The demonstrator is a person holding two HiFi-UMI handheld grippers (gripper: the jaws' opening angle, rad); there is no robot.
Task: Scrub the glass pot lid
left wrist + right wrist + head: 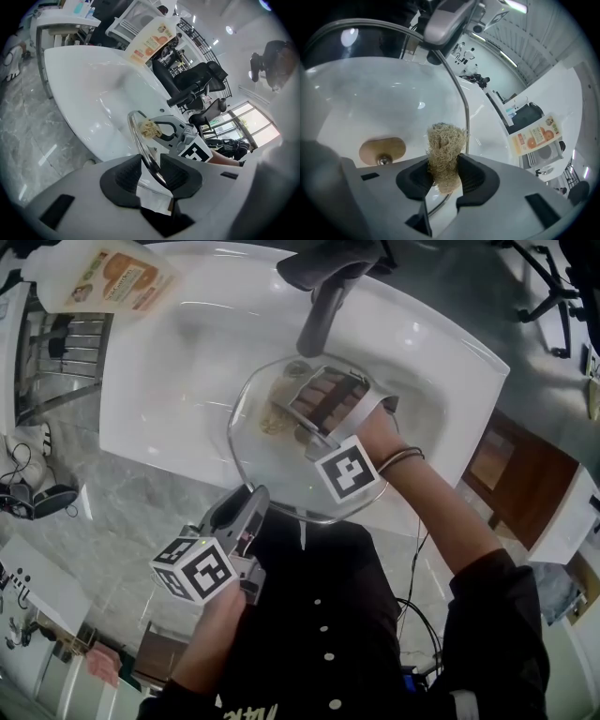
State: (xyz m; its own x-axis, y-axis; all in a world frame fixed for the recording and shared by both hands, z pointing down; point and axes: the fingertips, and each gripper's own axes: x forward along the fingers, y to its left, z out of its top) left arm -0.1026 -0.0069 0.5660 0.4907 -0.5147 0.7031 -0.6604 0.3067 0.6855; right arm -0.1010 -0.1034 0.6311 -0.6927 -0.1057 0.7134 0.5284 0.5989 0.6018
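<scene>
A round glass pot lid point(281, 470) with a metal rim is held tilted over the white sink point(169, 381). My left gripper point(251, 502) grips its near edge, and in the left gripper view the rim point(149, 161) runs between the pads of my left gripper point(151, 172), touching both. My right gripper point(317, 407) is shut on a beige fibrous scrubber point(446, 152), which it presses on the glass near the lid's middle. The scrubber point(150, 128) also shows in the left gripper view. Through the glass I see the lid's tan knob point(382, 150).
A dark grey faucet point(323, 306) reaches over the basin from the far side, just past the lid. A pouch with an orange label point(117, 277) stands at the sink's far left corner. Grey marble counter point(141, 512) surrounds the basin.
</scene>
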